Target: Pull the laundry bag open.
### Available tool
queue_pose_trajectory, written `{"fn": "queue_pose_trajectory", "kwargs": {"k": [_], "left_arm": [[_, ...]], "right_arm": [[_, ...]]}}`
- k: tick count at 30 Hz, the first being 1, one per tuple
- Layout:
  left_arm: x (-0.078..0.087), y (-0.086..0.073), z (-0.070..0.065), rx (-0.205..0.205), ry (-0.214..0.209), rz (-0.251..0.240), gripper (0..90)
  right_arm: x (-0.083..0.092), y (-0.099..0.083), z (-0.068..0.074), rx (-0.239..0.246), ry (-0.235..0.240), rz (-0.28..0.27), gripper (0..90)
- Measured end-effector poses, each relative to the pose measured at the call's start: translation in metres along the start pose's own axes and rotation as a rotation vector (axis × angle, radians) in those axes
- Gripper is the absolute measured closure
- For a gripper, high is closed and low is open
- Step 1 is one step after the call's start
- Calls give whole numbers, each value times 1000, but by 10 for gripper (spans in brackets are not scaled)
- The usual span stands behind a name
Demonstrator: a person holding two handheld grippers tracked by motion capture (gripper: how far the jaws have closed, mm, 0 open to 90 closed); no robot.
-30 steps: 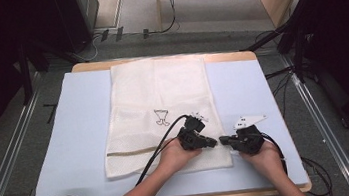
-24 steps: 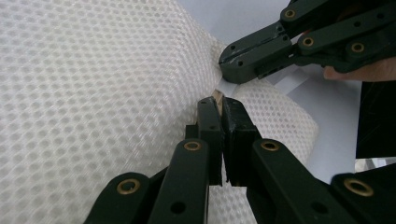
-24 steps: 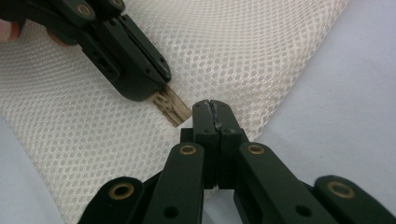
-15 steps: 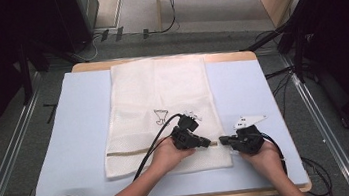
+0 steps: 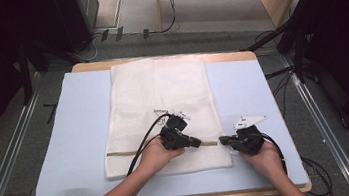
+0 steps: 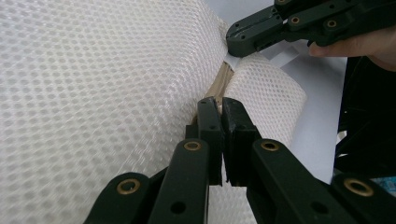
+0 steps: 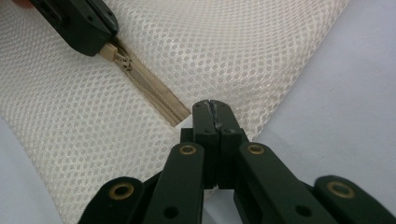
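A white mesh bag (image 5: 162,94) lies flat on the pale blue mat (image 5: 80,124), with a beige zipper (image 5: 124,153) running across its near end. My left gripper (image 5: 195,142) is shut on the zipper pull (image 7: 112,49), which shows as a beige tab at its jaw tips. In the left gripper view the left gripper (image 6: 222,105) has its jaws closed together over the zipper line. My right gripper (image 5: 224,140) is shut on the bag's mesh edge (image 7: 261,112) just past the zipper's end (image 7: 180,114). The two grippers point at each other, a short gap apart.
The mat covers a wooden table (image 5: 167,58) whose far edge shows behind the bag. Cables (image 5: 279,150) trail from both grippers toward the near edge. Metal rails (image 5: 0,174) and floor cables flank the table.
My left gripper has slid a little to the left along the zipper, away from the right gripper. The right gripper has stayed put.
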State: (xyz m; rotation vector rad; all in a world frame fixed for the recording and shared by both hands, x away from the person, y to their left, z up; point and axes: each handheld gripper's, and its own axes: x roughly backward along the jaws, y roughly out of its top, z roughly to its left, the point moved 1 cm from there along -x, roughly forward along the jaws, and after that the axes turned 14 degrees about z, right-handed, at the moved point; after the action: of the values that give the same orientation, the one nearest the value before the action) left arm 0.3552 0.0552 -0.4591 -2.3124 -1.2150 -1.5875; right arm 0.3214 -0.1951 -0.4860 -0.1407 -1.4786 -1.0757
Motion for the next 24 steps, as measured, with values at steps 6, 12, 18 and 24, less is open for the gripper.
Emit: {"fn": "queue_pose_trajectory", "kwargs": {"k": [6, 12, 18, 24], "left_arm": [[25, -9, 22, 71, 1, -71, 900], [22, -7, 18, 57, -8, -68, 900], [15, -4, 12, 45, -10, -46, 900], [8, -3, 9, 42, -9, -29, 900]], "right_arm": [[0, 0, -1, -2, 0, -1, 900], [0, 1, -1, -1, -2, 7, 900], [0, 1, -1, 2, -1, 6, 900], [0, 1, 0, 6, -4, 7, 900]]}}
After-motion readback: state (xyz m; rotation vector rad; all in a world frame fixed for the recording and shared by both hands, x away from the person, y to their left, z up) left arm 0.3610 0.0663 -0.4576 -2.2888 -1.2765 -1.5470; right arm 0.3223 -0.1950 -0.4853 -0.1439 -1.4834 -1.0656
